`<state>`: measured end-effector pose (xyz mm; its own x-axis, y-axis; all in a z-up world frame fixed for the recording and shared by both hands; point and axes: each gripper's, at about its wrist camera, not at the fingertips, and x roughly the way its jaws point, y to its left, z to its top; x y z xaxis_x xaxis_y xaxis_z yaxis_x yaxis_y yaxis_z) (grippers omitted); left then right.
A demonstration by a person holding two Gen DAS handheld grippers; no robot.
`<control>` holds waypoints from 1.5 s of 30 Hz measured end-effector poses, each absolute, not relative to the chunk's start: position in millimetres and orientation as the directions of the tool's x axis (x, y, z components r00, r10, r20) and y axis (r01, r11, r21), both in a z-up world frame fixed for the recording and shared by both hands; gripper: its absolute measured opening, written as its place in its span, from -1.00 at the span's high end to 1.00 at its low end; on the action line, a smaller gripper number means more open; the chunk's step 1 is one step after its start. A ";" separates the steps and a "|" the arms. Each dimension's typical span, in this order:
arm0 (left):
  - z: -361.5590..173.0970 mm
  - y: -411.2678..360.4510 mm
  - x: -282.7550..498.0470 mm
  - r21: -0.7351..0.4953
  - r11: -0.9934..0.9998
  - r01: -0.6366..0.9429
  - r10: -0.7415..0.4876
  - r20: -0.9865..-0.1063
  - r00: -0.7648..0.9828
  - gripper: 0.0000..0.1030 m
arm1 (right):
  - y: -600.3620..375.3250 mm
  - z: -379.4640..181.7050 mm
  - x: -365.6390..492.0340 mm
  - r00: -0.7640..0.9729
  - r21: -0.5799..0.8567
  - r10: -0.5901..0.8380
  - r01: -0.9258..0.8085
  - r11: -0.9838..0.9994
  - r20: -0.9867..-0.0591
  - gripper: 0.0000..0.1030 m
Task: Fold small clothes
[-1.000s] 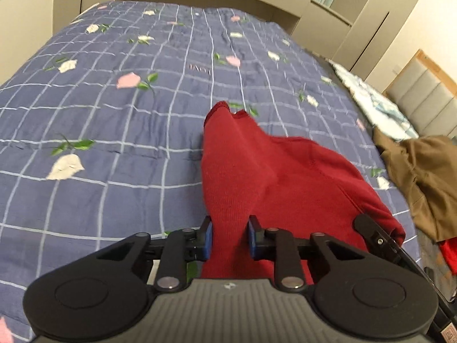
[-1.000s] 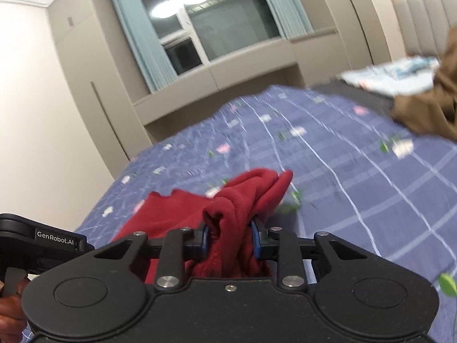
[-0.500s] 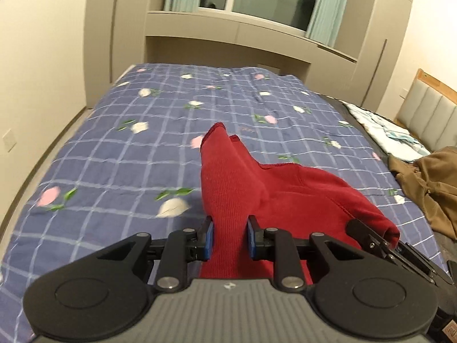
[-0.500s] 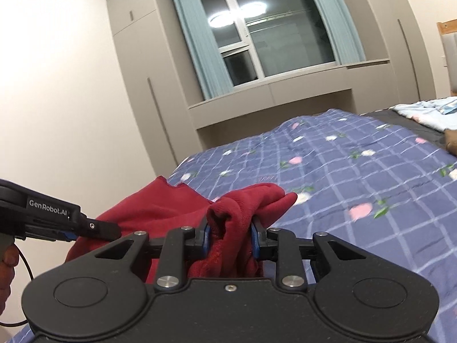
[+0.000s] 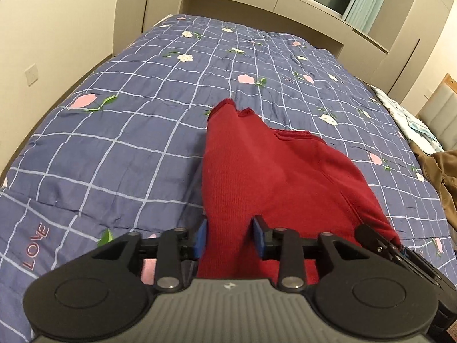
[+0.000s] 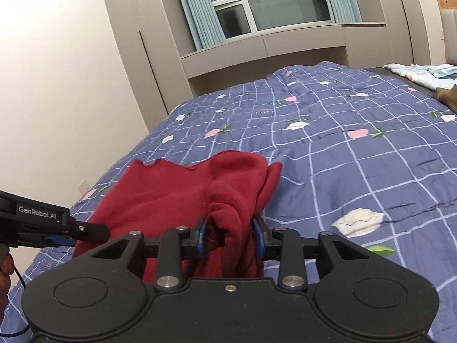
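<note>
A red fleece garment (image 5: 271,177) lies bunched on the blue checked bedspread (image 5: 128,143), stretched between my two grippers. In the left wrist view the left gripper (image 5: 230,238) has its jaws opening, with a flat fold of the red cloth loose between the blue pads. In the right wrist view the right gripper (image 6: 230,238) is opening too; a thick bunch of the red garment (image 6: 177,191) sits between its pads, with a dark gap beside one pad. The left gripper's finger (image 6: 85,230) shows at the garment's left edge.
A brown garment (image 5: 445,177) and a light patterned cloth (image 5: 411,120) lie at the bed's right side near a padded headboard. A wall and the bed's edge (image 5: 42,131) run along the left. Cabinets and a curtained window (image 6: 271,5) stand beyond the bed.
Both grippers carried the red garment across the bed and slightly lower. Their jaws stand wider than before, and the cloth between them looks looser.
</note>
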<state>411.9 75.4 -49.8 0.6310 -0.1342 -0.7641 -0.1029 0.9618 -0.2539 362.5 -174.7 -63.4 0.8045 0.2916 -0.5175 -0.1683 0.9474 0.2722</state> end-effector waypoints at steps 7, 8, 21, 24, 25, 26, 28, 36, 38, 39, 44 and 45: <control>-27.1 71.2 398.9 -0.236 0.966 -0.106 -0.106 -0.737 0.668 -0.35 | -179.9 -41.2 344.1 0.838 0.255 0.289 -0.186 0.949 -0.462 -0.18; -22.2 70.4 395.3 -0.228 0.968 -0.104 -0.099 -0.729 0.677 -0.40 | -180.5 -37.2 341.0 0.843 0.252 0.289 -0.189 0.949 -0.455 -0.25; 31.2 62.5 327.9 -0.158 0.983 -0.094 -0.024 -0.617 0.787 -0.99 | -190.6 17.7 275.6 0.893 0.217 0.318 -0.258 0.941 -0.318 -0.99; 37.1 61.0 308.6 -0.141 0.986 -0.088 -0.014 -0.596 0.803 -0.99 | -191.8 23.8 259.2 0.894 0.210 0.326 -0.270 0.939 -0.308 -0.99; 38.1 60.0 301.4 -0.136 0.987 -0.086 -0.011 -0.589 0.808 -0.99 | -192.3 25.3 252.8 0.894 0.206 0.329 -0.276 0.939 -0.305 -0.99; 39.1 59.2 294.8 -0.132 0.988 -0.085 -0.008 -0.583 0.813 -0.99 | -192.1 26.2 246.4 0.894 0.203 0.332 -0.280 0.938 -0.302 -0.99; 39.7 57.4 281.7 -0.124 0.989 -0.083 -0.003 -0.573 0.820 -0.99 | -192.5 27.9 234.4 0.893 0.195 0.338 -0.289 0.937 -0.297 -0.99; 35.4 54.3 234.7 -0.105 0.991 -0.081 0.009 -0.554 0.832 -0.99 | -195.1 25.1 185.0 0.886 0.138 0.343 -0.315 0.939 -0.312 -0.99; 33.3 53.5 224.7 -0.095 0.992 -0.079 0.014 -0.550 0.835 -0.99 | -196.6 22.6 173.7 0.886 0.119 0.336 -0.315 0.942 -0.319 -0.99; 31.9 52.7 220.0 -0.091 0.993 -0.081 0.017 -0.550 0.835 -0.99 | -197.5 21.7 169.2 0.888 0.112 0.330 -0.310 0.944 -0.321 -0.99; 21.0 51.2 199.8 -0.088 0.993 -0.084 0.021 -0.556 0.831 -0.99 | -201.9 15.5 149.3 0.895 0.120 0.302 -0.278 0.953 -0.329 -0.99; 18.4 50.5 197.2 -0.091 0.992 -0.084 0.019 -0.559 0.829 -0.99 | -202.0 13.8 146.3 0.895 0.124 0.299 -0.273 0.954 -0.332 -0.99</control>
